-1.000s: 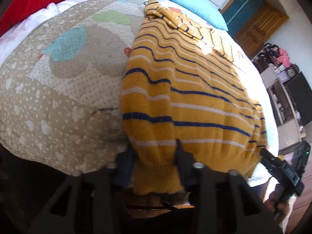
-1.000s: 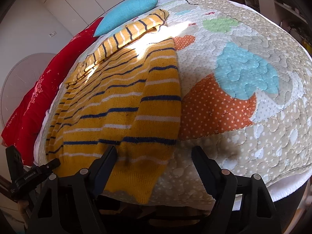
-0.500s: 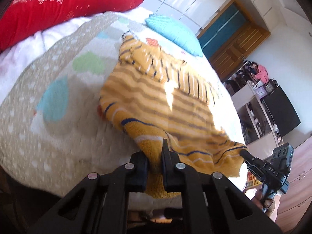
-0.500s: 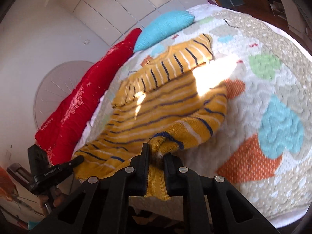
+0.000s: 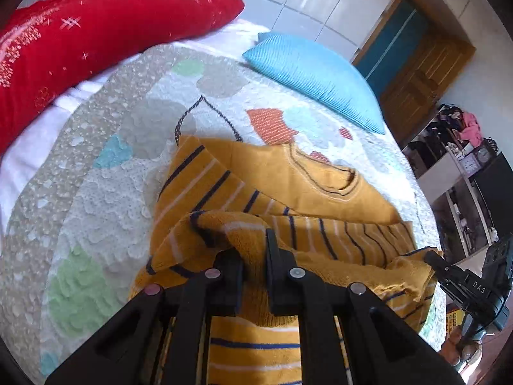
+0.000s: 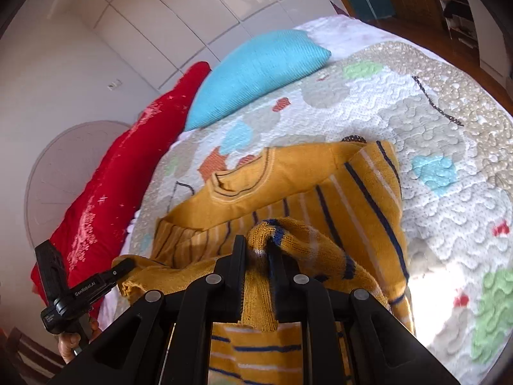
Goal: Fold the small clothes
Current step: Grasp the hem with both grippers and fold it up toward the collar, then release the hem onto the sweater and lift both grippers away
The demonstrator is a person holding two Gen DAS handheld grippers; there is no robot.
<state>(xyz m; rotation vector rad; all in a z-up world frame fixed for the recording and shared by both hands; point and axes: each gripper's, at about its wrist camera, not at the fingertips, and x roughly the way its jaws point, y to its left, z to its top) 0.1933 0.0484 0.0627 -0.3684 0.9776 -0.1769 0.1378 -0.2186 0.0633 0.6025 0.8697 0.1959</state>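
Both grippers pinch the striped sweater's hem

Left gripper (image 5: 255, 253) reads "GenRobot.AI"; right gripper (image 6: 258, 253) reads "DAS"; each one's jaws are clamped on the yellow sweater (image 5: 288, 186) over the quilt (image 5: 96, 176).

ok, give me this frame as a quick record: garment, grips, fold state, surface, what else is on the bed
garment: yellow striped sweater
left gripper: jaws shut on the sweater's hem
right gripper: jaws shut on the hem's other corner
fold state: hem lifted and carried toward the collar, not yet laid down
surface: patterned quilt on a bed
other items: blue pillow, red pillow, both at the head end
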